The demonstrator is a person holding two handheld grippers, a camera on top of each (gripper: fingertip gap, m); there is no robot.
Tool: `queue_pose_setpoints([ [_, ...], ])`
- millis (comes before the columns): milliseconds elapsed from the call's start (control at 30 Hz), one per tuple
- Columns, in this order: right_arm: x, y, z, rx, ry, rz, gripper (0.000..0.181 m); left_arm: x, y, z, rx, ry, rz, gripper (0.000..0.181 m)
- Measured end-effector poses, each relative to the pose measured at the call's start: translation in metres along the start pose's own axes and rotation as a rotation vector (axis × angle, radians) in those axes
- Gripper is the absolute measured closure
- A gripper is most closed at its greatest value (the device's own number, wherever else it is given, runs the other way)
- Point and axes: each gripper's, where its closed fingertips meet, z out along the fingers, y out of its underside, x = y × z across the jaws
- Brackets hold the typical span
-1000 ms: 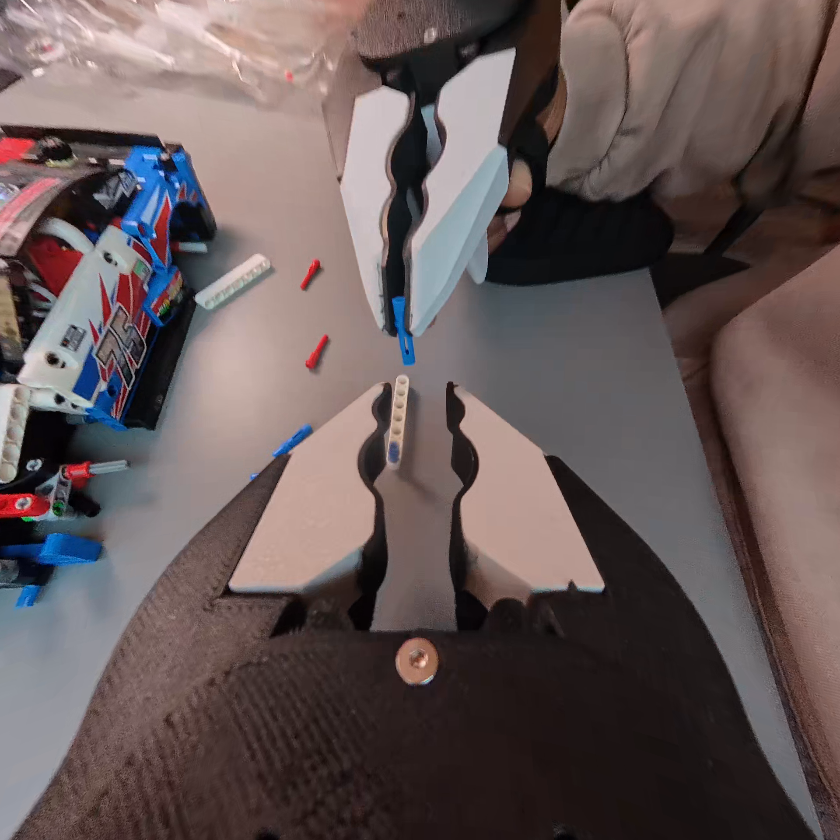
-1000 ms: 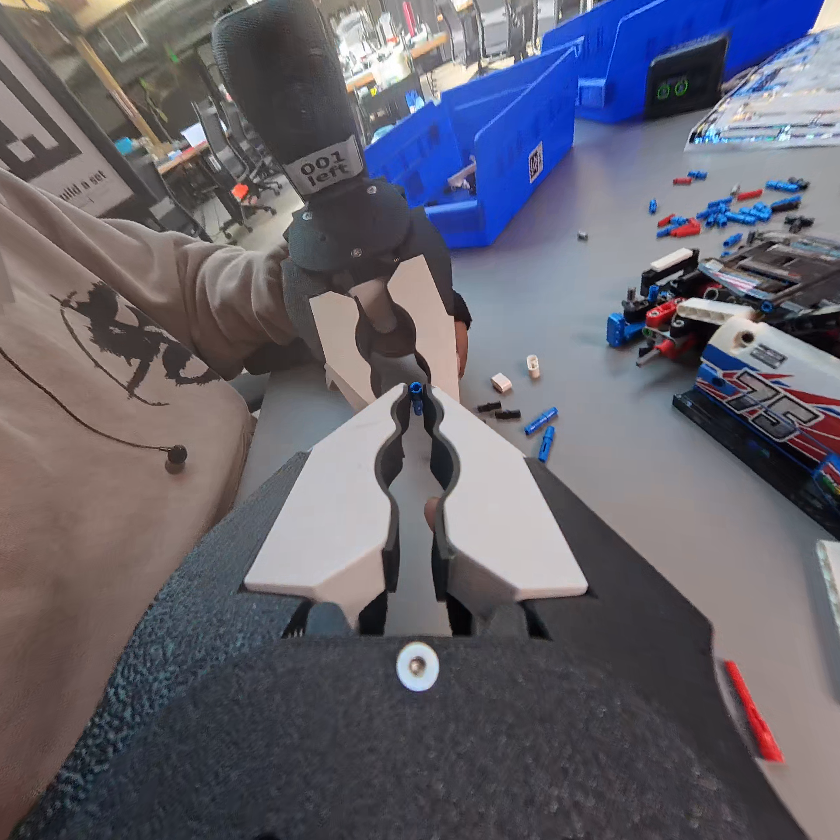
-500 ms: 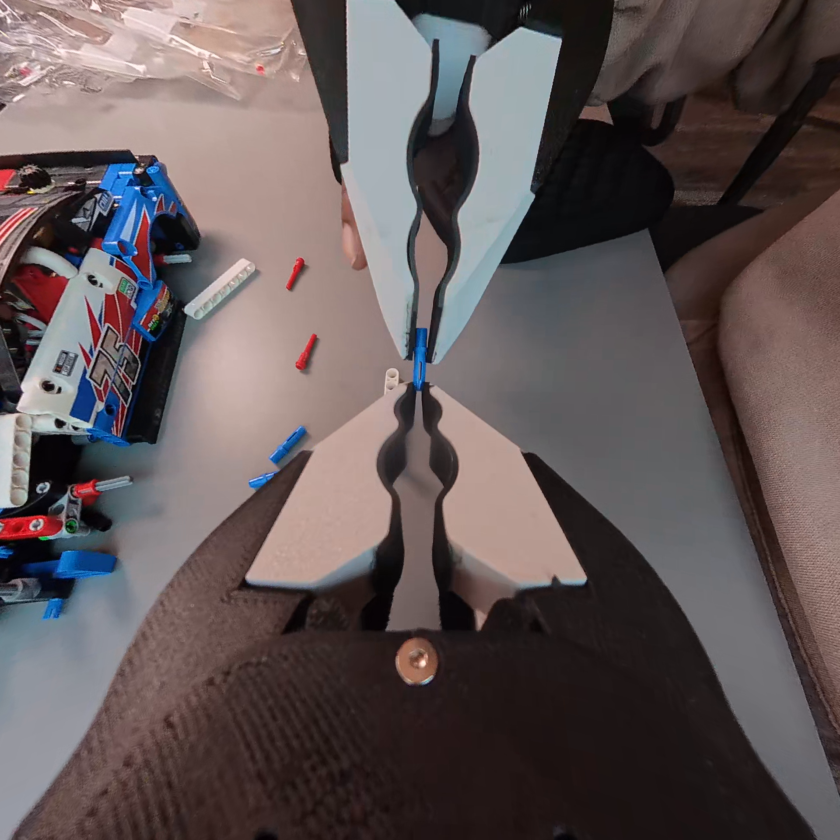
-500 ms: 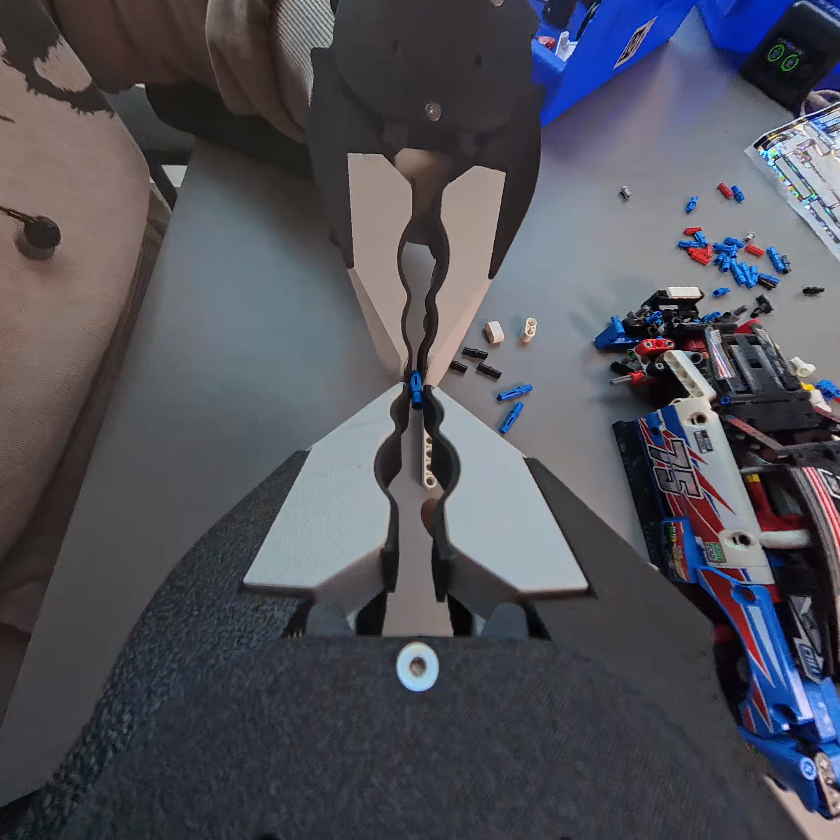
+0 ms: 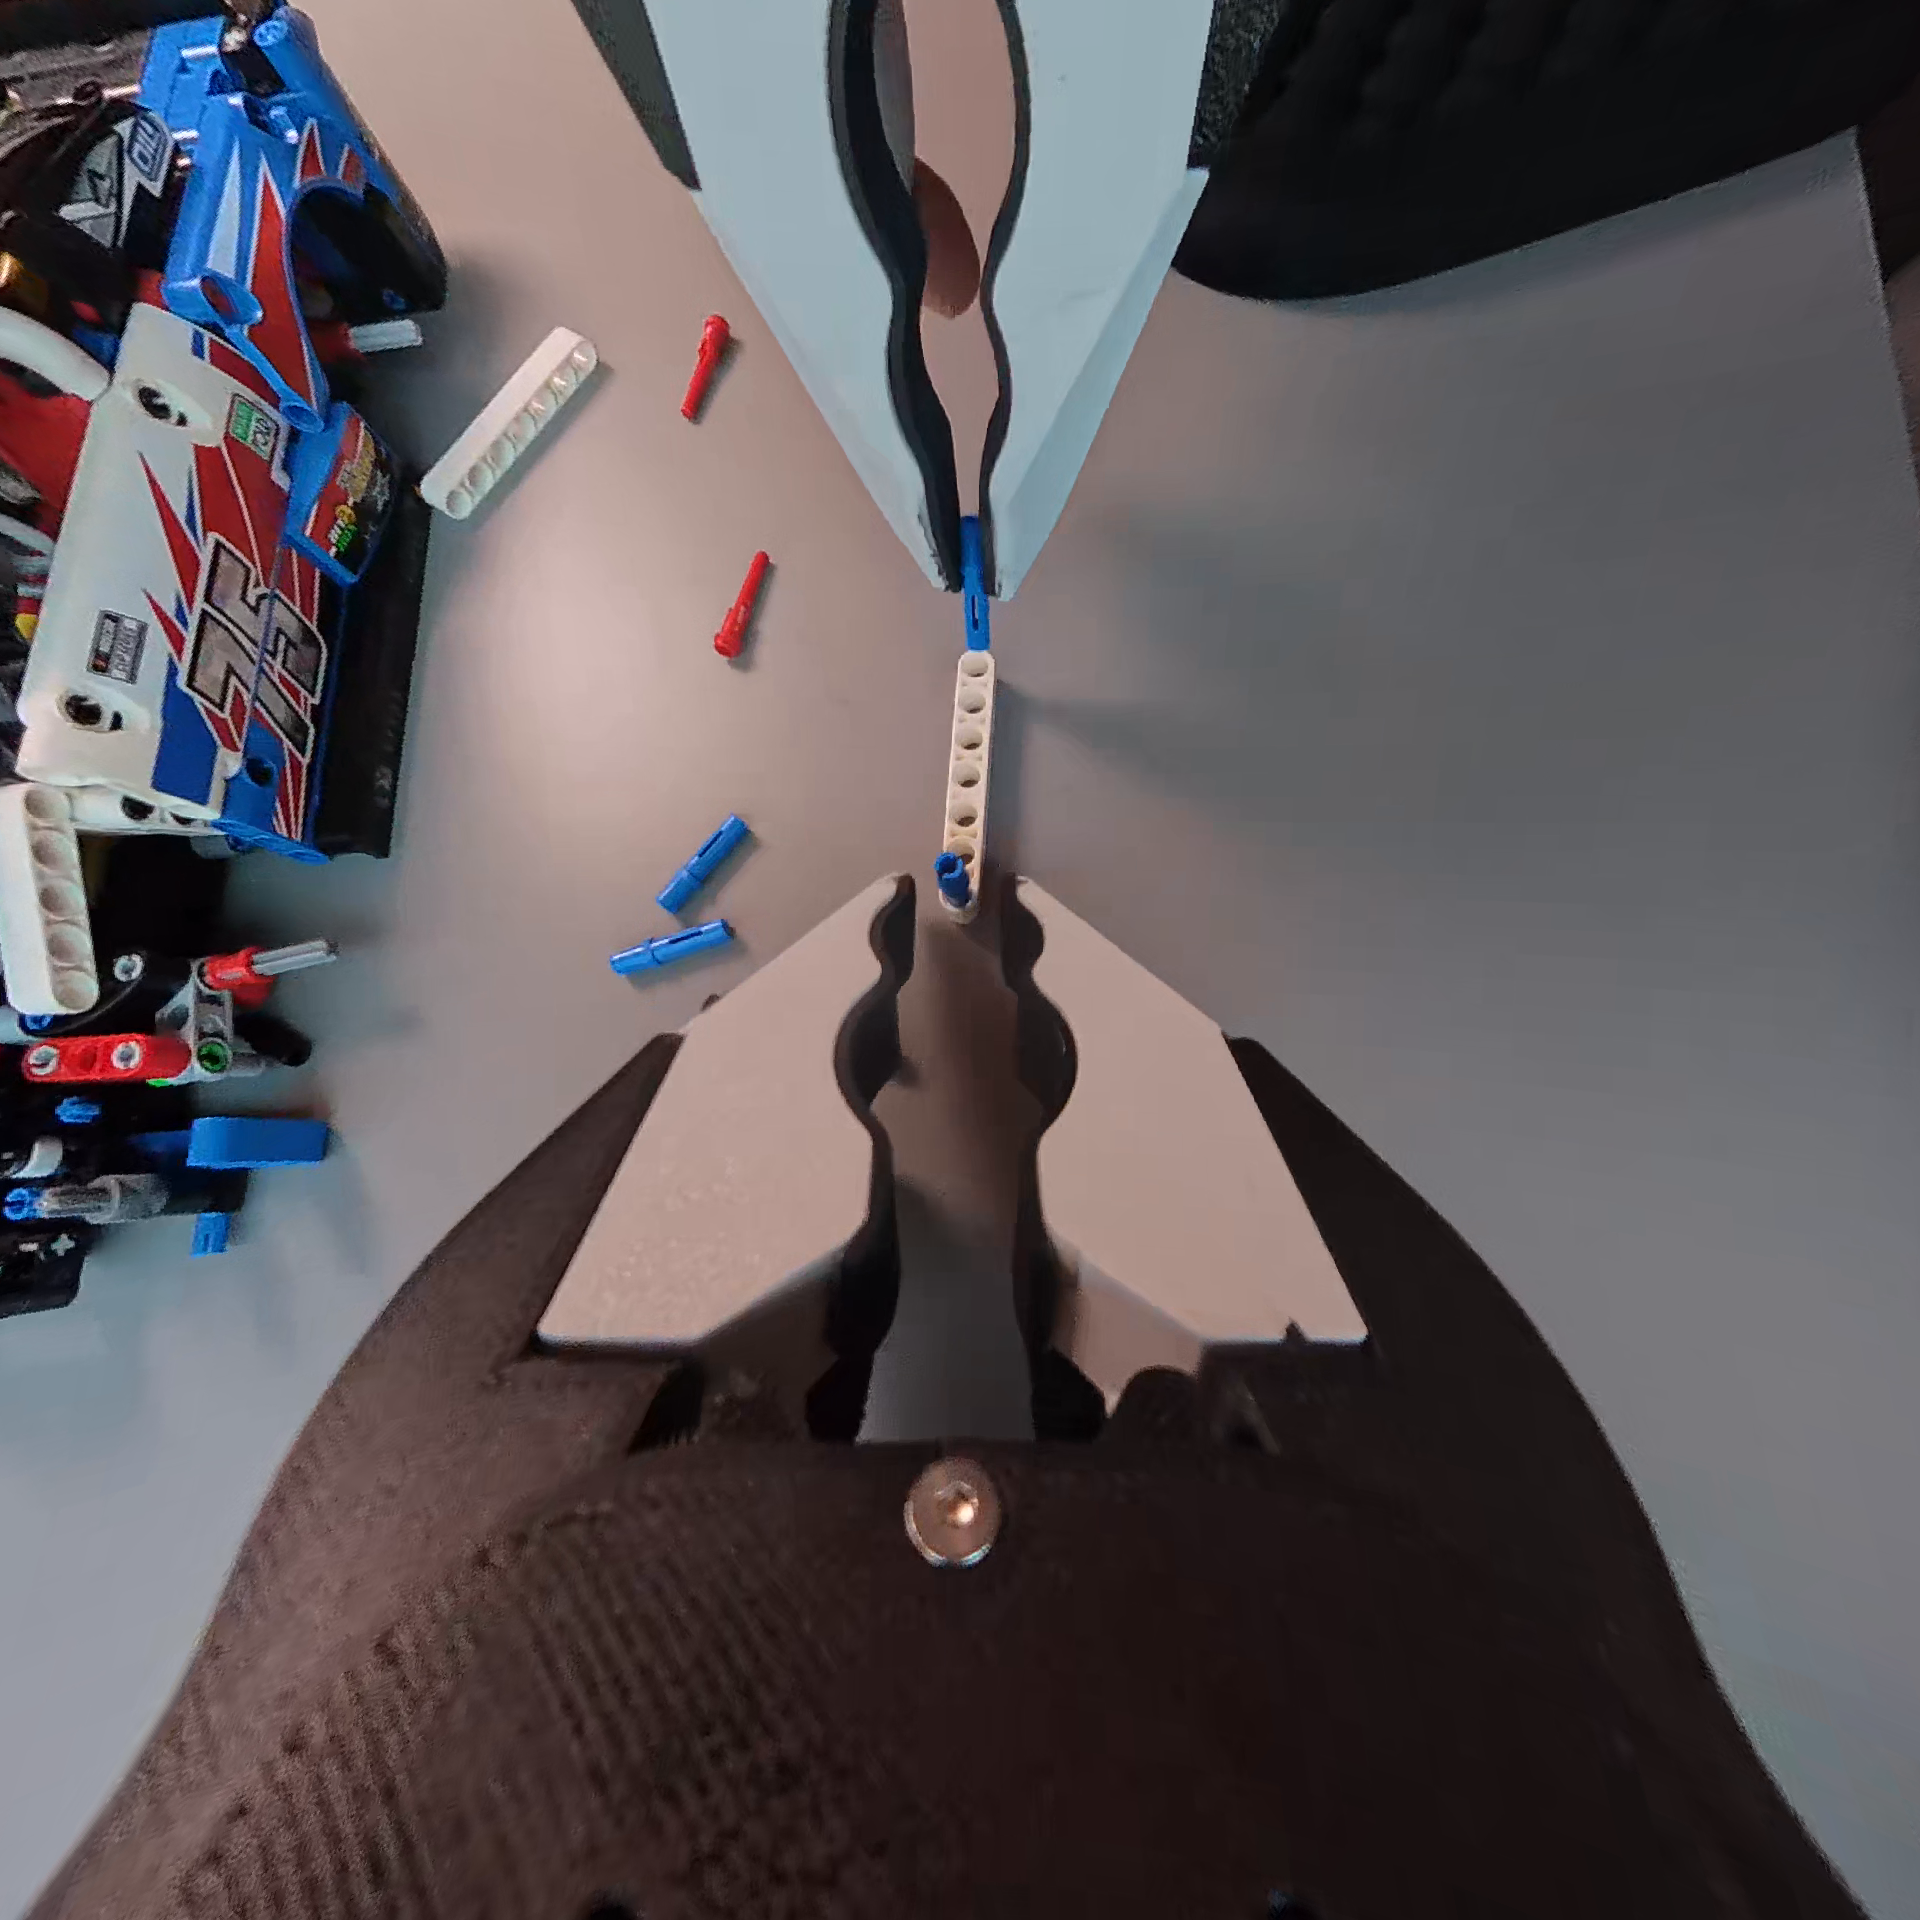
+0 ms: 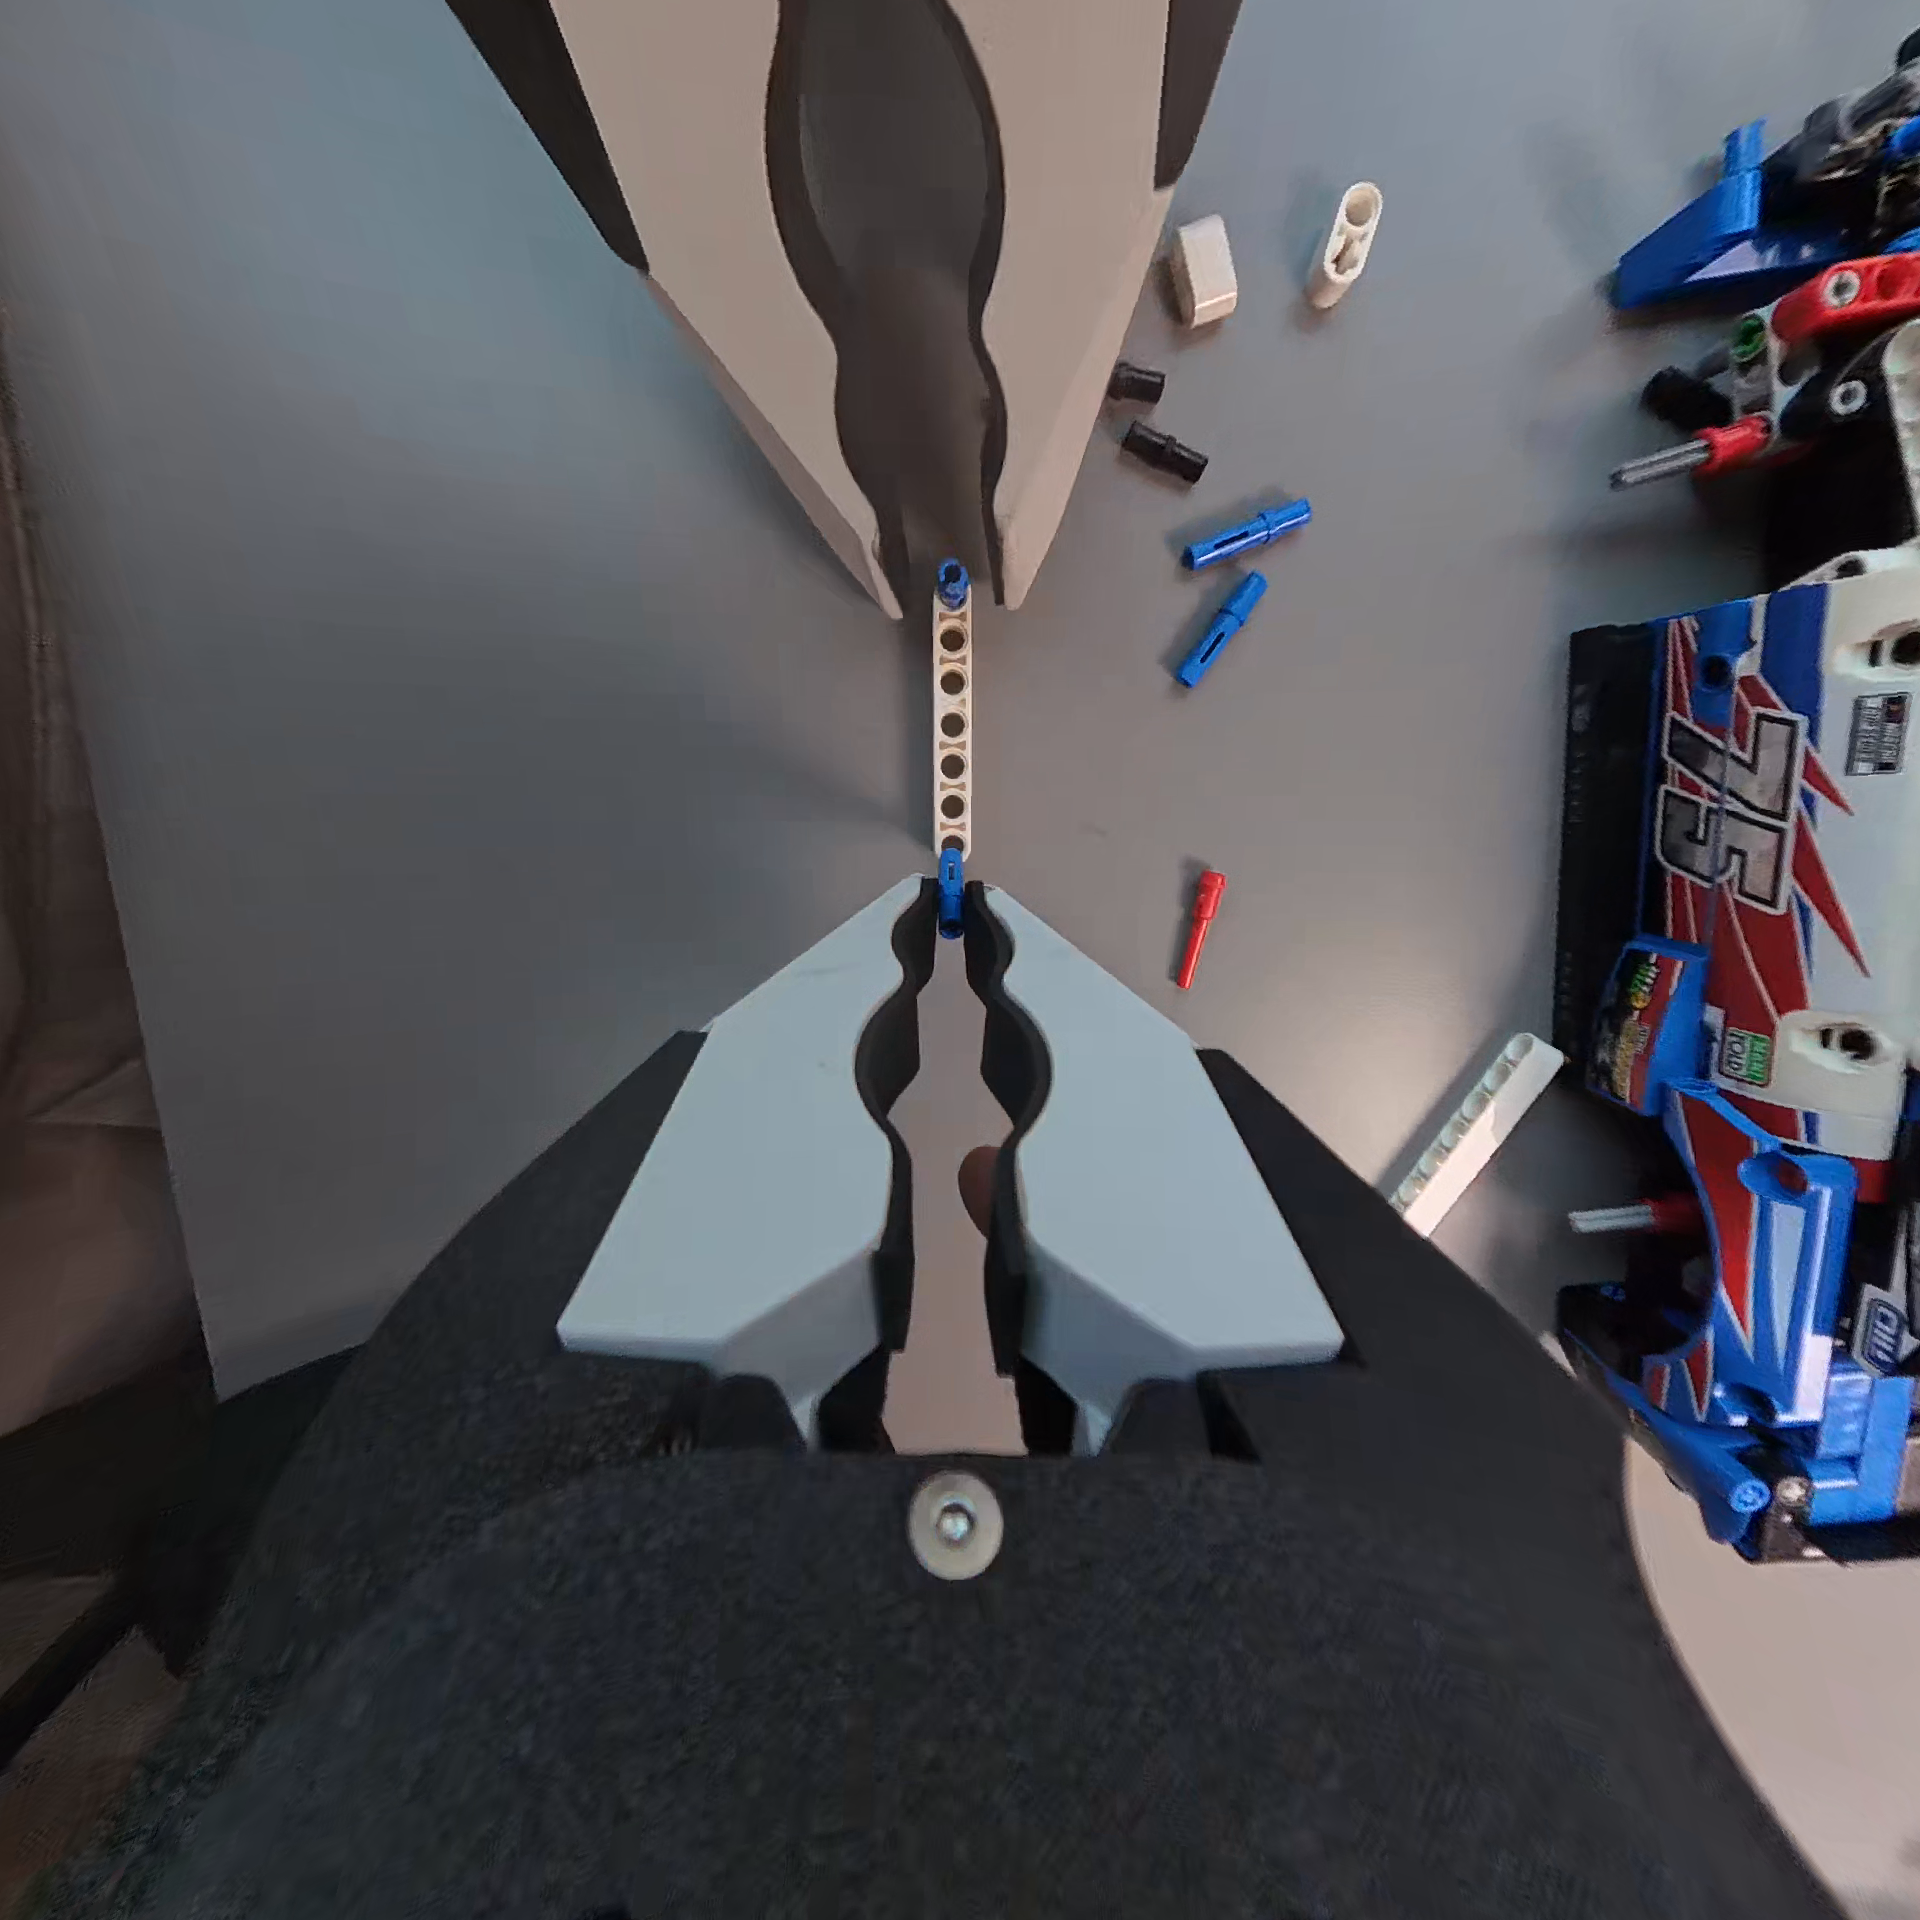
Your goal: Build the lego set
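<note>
A white holed beam lies flat on the grey table between my two grippers; it also shows in the right wrist view. A blue pin stands in the hole at its end nearest my left gripper. My left gripper is open, its tips either side of that end without touching it. My right gripper is shut on a second blue pin, whose tip meets the beam's other end. In the left wrist view the right gripper comes in from the top.
The part-built blue, white and red race car stands to the left of my left gripper. Loose parts lie beside it: a white beam, red pins, blue pins, black pins. A dark sleeve is at the table's edge. Left tips to right tips: about 5 cm.
My left gripper, open a second ago and shut half a second ago, is open again. Both grippers have come closer to the table. The whole beam now shows between them.
</note>
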Motion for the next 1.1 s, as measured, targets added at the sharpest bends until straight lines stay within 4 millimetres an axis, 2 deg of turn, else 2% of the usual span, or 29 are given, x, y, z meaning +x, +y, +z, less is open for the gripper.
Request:
queue_pose_setpoints([
  [133, 0.001, 0.002, 0.005, -0.063, -0.011, -0.001, 0.178, -0.001, 0.0, 0.003, -0.001, -0.02, 0.006, 0.174],
  [400, 0.004, -0.001, 0.004, -0.122, -0.009, 0.008, 0.178, 0.0, -0.001, 0.005, 0.008, -0.016, -0.007, 0.175],
  [1100, 0.007, -0.007, 0.005, -0.111, 0.0, 0.056, 0.178, 0.0, -0.001, 0.005, 0.002, -0.012, -0.032, 0.175],
])
